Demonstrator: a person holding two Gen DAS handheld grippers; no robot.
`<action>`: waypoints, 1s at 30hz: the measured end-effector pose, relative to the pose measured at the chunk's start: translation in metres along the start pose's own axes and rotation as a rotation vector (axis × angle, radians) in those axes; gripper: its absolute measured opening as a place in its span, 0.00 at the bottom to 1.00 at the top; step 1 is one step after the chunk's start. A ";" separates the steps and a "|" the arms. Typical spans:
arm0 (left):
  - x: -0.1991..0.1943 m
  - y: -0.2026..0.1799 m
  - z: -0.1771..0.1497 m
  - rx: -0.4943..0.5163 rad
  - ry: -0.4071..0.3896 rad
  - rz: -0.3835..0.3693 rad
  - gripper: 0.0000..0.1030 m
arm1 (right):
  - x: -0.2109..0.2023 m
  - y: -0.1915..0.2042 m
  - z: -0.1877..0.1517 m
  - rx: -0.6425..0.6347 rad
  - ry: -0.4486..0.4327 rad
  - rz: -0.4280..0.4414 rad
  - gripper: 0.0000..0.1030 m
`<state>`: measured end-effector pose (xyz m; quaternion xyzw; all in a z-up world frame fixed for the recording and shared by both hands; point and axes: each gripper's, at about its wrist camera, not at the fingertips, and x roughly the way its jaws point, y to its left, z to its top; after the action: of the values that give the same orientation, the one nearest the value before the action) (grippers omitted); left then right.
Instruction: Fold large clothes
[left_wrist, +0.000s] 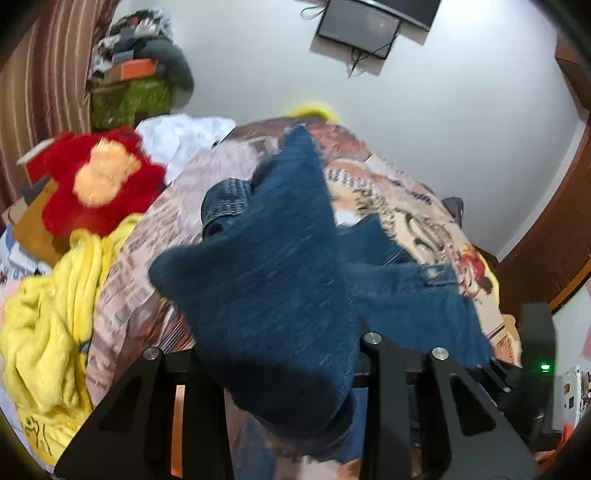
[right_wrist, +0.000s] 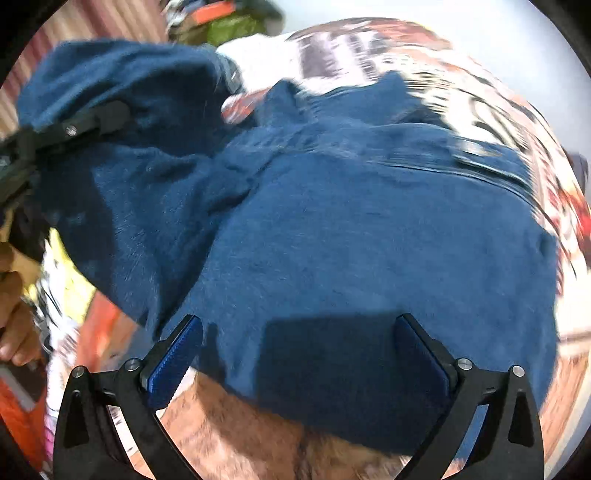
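Left wrist view first: your left gripper (left_wrist: 291, 369) has its jaws narrowed on a thick fold of the blue jeans (left_wrist: 280, 280), and the denim rises from between them and blocks the middle of your sight. Beyond it you can see what the other camera barely catches: the bed (left_wrist: 424, 206) with its printed cover, a yellow blanket (left_wrist: 48, 325) heaped at the left edge, a red plush toy (left_wrist: 92, 177) behind that, a white cloth (left_wrist: 184, 136), a striped curtain (left_wrist: 48, 74), and a dark screen (left_wrist: 358, 29) on the white wall. A button on the waistband shows to the right. The picture is blurred.

Right wrist view: your right gripper (right_wrist: 299, 365) stands wide, its blue pads (right_wrist: 177, 362) apart on either side of the jeans (right_wrist: 351, 229), which lie spread on the bed cover (right_wrist: 498, 96); whether the pads touch the cloth you cannot tell. Only this view shows the left gripper (right_wrist: 85, 122) from outside, at upper left, with lifted denim bunched over it, and your hand (right_wrist: 14, 317) at the left edge.
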<state>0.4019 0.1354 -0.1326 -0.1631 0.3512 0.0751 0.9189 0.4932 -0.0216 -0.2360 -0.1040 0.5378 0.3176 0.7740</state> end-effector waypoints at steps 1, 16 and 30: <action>-0.002 -0.010 0.003 0.009 -0.012 -0.003 0.32 | -0.012 -0.011 -0.004 0.034 -0.019 0.006 1.00; 0.033 -0.231 -0.035 0.451 -0.016 -0.163 0.30 | -0.163 -0.189 -0.087 0.508 -0.227 -0.041 1.00; 0.042 -0.237 -0.128 0.722 0.147 -0.209 0.31 | -0.167 -0.207 -0.143 0.574 -0.203 -0.032 1.00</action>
<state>0.4133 -0.1307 -0.1913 0.1312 0.4013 -0.1592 0.8924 0.4722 -0.3178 -0.1809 0.1430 0.5238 0.1491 0.8264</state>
